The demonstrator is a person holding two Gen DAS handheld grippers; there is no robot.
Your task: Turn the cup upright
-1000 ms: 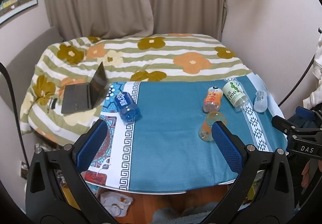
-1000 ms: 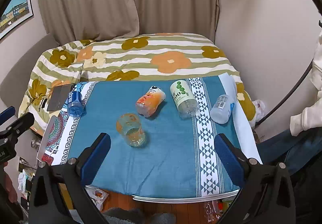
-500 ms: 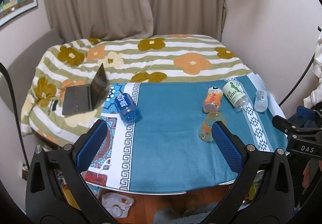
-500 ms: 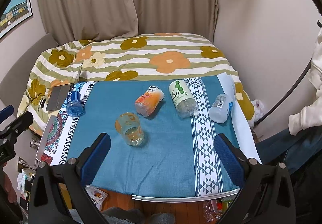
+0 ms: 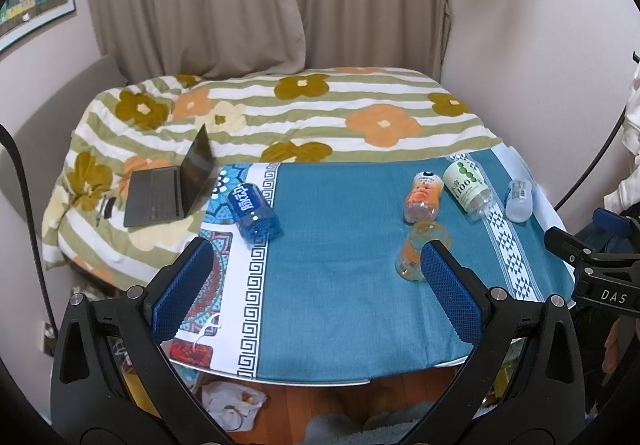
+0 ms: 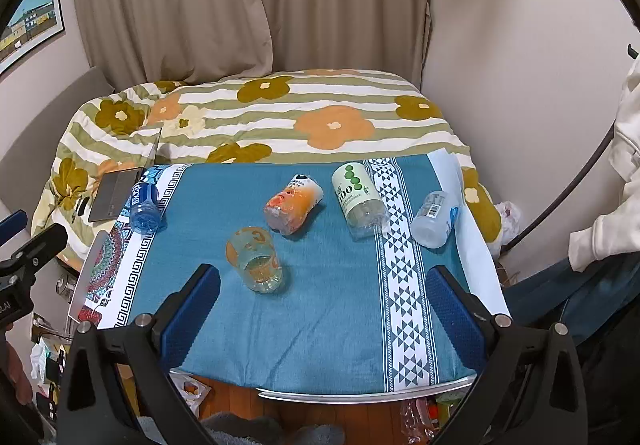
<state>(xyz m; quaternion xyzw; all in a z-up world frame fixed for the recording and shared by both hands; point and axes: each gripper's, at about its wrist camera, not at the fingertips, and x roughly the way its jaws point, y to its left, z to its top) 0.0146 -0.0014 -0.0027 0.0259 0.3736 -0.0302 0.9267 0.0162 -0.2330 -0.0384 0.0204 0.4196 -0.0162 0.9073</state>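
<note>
A clear glass cup with orange print [image 6: 254, 259] lies on its side on the blue tablecloth [image 6: 328, 305], mouth toward me. In the left wrist view the cup [image 5: 418, 249] sits just behind the right fingertip. My left gripper [image 5: 316, 257] is open and empty, held above the table's near edge. My right gripper [image 6: 322, 281] is open and empty, also above the near edge, with the cup ahead and a little left of its centre.
Lying on the cloth are an orange bottle [image 6: 294, 207], a green-and-white bottle [image 6: 360, 199], a clear bottle [image 6: 434, 219] and a blue bottle [image 6: 145, 205]. An open laptop [image 5: 172, 185] sits on the flowered bedding [image 5: 288, 117] behind the table.
Both views have shifted very slightly; the objects lie as before and both grippers stay open.
</note>
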